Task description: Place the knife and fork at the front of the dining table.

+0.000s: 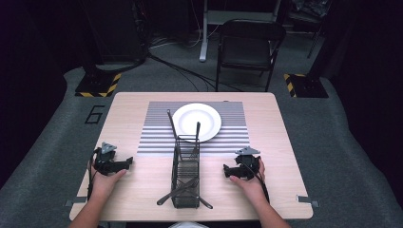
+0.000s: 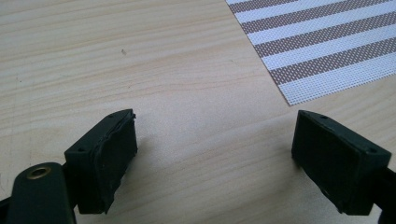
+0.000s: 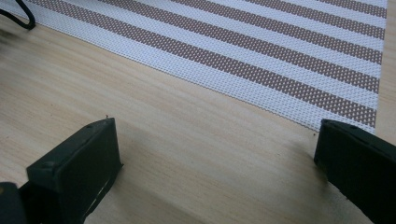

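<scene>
A black wire cutlery basket [image 1: 185,176] stands in the middle of the wooden table [image 1: 133,109], with dark utensils sticking up and out of it. Behind it a white plate [image 1: 204,118] lies on a striped placemat [image 1: 157,137]. My left gripper [image 1: 127,163] rests on the table left of the basket, held in a hand, jaws wide apart over bare wood [image 2: 210,140] with nothing between them. My right gripper [image 1: 227,171] rests right of the basket, also open and empty, its jaws over wood beside the placemat's edge [image 3: 261,70].
A black folding chair [image 1: 249,47] stands beyond the table's far edge. Cables run over the grey carpet behind it. Bare wood lies between each gripper and the basket, and along the table's side edges.
</scene>
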Demonstrator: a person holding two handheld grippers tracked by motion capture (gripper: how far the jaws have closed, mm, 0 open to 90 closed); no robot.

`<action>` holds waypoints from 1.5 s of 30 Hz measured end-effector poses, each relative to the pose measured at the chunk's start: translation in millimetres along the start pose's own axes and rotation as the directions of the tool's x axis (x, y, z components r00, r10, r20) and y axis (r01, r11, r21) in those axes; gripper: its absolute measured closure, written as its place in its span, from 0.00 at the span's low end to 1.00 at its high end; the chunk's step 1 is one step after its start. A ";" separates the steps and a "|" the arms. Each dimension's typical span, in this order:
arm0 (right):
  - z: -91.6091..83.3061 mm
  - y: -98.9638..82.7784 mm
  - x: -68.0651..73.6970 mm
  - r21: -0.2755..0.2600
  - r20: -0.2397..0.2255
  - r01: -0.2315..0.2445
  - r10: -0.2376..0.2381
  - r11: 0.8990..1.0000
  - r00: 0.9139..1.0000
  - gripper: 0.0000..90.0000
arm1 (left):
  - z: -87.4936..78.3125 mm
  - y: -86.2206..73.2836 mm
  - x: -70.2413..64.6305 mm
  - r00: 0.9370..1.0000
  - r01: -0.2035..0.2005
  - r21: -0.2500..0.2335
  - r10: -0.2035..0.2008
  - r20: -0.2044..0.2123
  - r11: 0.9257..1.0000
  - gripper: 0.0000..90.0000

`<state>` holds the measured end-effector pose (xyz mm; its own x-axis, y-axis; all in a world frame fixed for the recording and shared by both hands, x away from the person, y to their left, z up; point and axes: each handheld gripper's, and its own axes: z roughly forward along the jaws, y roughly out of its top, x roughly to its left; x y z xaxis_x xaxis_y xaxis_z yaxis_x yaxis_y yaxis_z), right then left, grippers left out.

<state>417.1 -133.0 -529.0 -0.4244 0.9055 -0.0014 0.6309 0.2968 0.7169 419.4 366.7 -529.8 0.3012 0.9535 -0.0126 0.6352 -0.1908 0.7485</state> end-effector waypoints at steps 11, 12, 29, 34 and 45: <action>-3.8 0.1 -0.1 -0.012 -0.009 -0.008 0.008 1.000 1.000 0.15 | 0.0 0.1 0.1 1.000 0.000 0.001 0.000 0.000 1.000 0.15; -5.3 1.1 0.2 -0.008 -0.017 -0.007 0.007 1.000 1.000 0.17 | 0.1 0.1 0.1 1.000 0.000 0.000 0.000 0.001 1.000 0.15; -40.2 30.3 10.5 0.013 -0.177 0.056 -0.053 0.998 0.983 0.52 | 0.5 0.6 0.4 1.000 -0.004 0.000 0.004 0.004 1.000 0.16; -50.2 47.4 12.5 0.002 -0.182 0.081 -0.079 0.997 0.980 0.55 | 0.7 0.8 0.4 1.000 -0.005 0.001 0.005 0.005 1.000 0.16; -69.8 73.4 24.6 -0.042 -0.213 0.114 -0.121 0.993 0.970 0.61 | 0.5 0.9 0.4 1.000 -0.005 0.003 0.005 0.005 1.000 0.16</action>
<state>407.6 -110.0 -427.7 -0.6257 0.7777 0.0603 0.5505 0.3855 0.7405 420.5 366.8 -529.5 0.3077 0.9514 -0.0123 0.6361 -0.1960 0.7463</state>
